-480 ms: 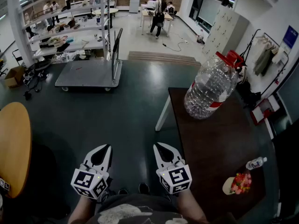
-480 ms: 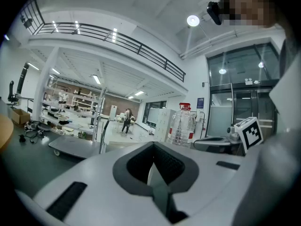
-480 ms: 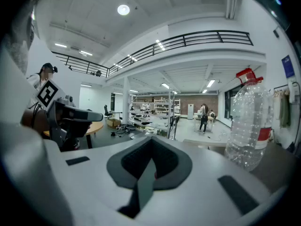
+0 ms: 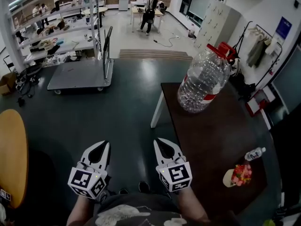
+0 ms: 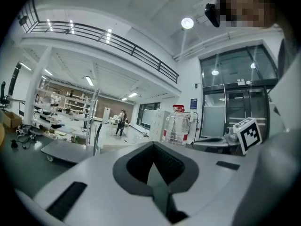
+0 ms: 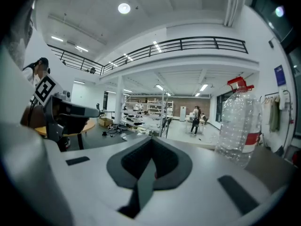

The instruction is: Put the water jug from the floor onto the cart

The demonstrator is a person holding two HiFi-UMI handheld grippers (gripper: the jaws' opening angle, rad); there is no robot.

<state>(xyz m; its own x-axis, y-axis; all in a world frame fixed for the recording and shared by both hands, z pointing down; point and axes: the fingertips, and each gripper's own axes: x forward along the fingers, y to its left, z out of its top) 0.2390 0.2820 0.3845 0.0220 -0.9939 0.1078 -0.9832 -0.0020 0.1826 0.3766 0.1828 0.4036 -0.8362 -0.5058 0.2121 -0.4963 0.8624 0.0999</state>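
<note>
Head view: the water jug point(image 4: 203, 79) is not on the floor. It stands on the dark desk point(image 4: 221, 140), ahead and to the right of the right gripper point(image 4: 160, 145), close to the desk's far corner and just inside its near edge. The jug looks empty, with clear, thin, dimpled walls. It is probably light but bulky, it would flex under a squeeze, and the smooth body would be slippery. The red handle and cap point(image 4: 225, 51) at the neck look like the stiff part and the safest hold, perhaps with the second gripper steadying the body. The left gripper point(image 4: 102, 147) and the right one hang low and side by side, well short of the jug. The cart point(image 4: 77, 74) stands far ahead of the left gripper across open dark floor, its upright handle on the side nearer the desk. A round wooden table point(image 4: 11, 154) sits out beyond the left gripper.

Left gripper view: the jaws are clenched together with nothing between them point(image 5: 154, 161). The jug point(image 5: 177, 126) is ahead and slightly right, and the cart deck point(image 5: 66, 149) is ahead and to the left.

Right gripper view: this gripper point(image 6: 150, 159) is also clenched and empty. The jug point(image 6: 240, 126) rises close by on its right, with the red handle at the top and free room around it.
</note>
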